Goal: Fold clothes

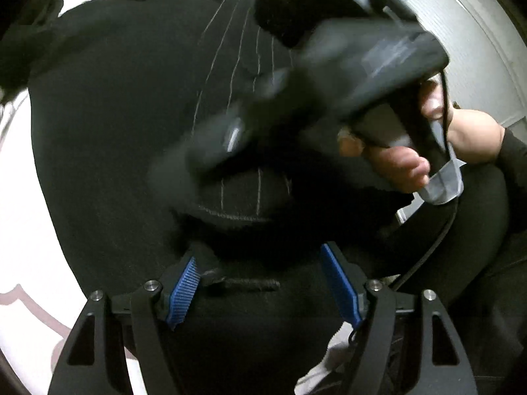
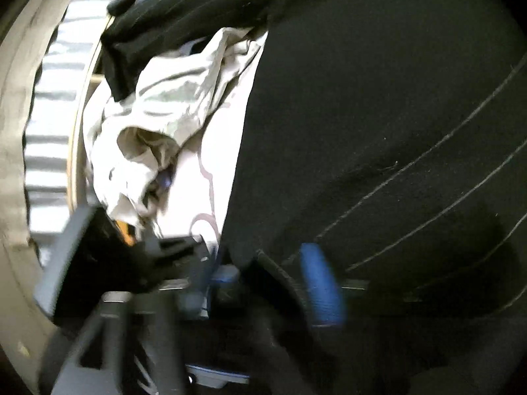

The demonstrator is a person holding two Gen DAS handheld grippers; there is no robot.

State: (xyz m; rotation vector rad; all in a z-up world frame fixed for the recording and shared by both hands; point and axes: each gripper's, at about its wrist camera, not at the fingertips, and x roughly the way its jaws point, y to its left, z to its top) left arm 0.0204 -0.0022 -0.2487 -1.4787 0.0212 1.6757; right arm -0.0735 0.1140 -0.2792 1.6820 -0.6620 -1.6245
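From the left wrist camera, the left gripper [image 1: 260,283] hangs over a black garment [image 1: 115,131] with thin pale stripes, its blue-padded jaws spread apart and nothing pinched between them; a folded hem of the dark cloth lies just ahead of the pads. The garment is spread across a white bedcover [image 1: 29,230] printed with a faint pink outline. Above and to the right, the right gripper [image 1: 230,138] crosses the view, blurred, held by a hand [image 1: 408,168] in a dark sleeve; a black cable trails down from its handle. From this side its jaws cannot be made out. From the right wrist camera, the picture is smeared. The same black garment [image 2: 378,115] fills the right half, its pale stripes running diagonally. The right gripper [image 2: 263,276] shows one blue pad clear of the other finger, the jaws standing apart with no cloth clamped. To the left lies a crumpled pale garment [image 2: 158,115] on the white bedcover [image 2: 214,151], beside other dark clothes [image 2: 138,26].
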